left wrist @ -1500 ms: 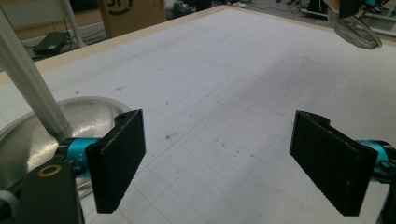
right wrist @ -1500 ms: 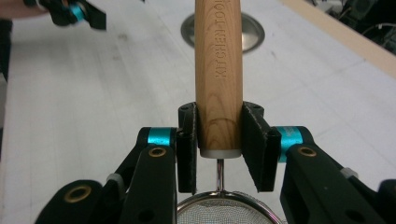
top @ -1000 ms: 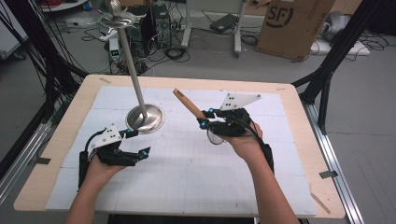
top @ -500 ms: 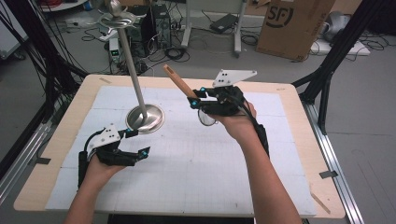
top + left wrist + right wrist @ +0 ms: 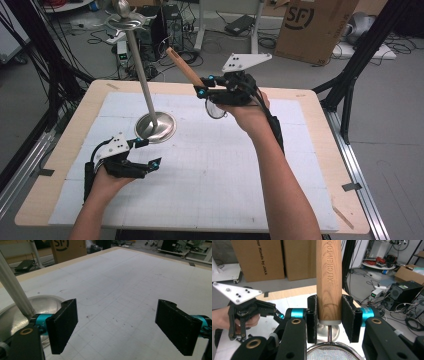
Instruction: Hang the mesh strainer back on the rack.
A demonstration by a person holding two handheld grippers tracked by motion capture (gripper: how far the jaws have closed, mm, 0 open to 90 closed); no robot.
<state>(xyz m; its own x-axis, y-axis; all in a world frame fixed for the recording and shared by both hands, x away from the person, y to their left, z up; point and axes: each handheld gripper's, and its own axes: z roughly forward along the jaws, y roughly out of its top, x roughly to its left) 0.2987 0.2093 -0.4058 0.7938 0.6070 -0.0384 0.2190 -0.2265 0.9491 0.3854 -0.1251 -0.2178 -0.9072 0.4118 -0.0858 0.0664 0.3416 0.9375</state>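
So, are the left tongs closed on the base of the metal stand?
No, the left tongs stand wide open over the bare white mat, and the round base of the metal stand lies beside one jaw.

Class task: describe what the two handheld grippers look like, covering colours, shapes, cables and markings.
Each gripper, left gripper and right gripper, has a black skeletal frame, black cable and a white three-cornered plate dotted with dark screws. The black jaw pads are flat, ribbed rectangles on turquoise metal collars, with brass-ringed pivots. No sleeves are visible.
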